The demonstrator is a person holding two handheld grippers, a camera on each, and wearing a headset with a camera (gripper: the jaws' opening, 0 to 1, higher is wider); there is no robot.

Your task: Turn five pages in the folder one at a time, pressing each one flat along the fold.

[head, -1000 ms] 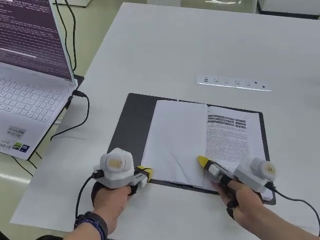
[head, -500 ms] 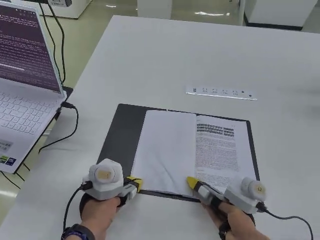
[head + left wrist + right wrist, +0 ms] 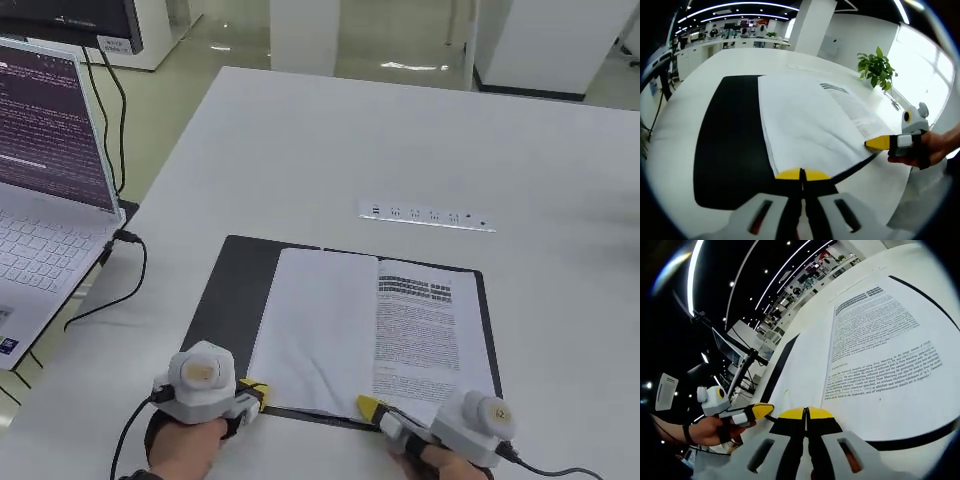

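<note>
The folder lies open on the white table, its black cover (image 3: 225,300) bare on the left. A blank white page (image 3: 315,330) lies left of the fold and a printed page (image 3: 430,330) right of it. My left gripper (image 3: 255,392) is shut, its yellow tips (image 3: 801,174) at the near left corner of the blank page. My right gripper (image 3: 368,407) is also shut, with its tips (image 3: 805,413) on the near end of the fold. The right gripper (image 3: 880,143) comes into the left gripper view, and the left gripper (image 3: 757,411) into the right gripper view.
An open laptop (image 3: 50,200) stands at the left, with a black cable (image 3: 110,290) trailing over the table's left edge. A white socket strip (image 3: 425,215) is set in the table beyond the folder. Bare tabletop (image 3: 560,300) lies to the right.
The head camera has tilted up. My right gripper has slid along the fold toward the folder's near edge. The left gripper stays at the page's near left corner.
</note>
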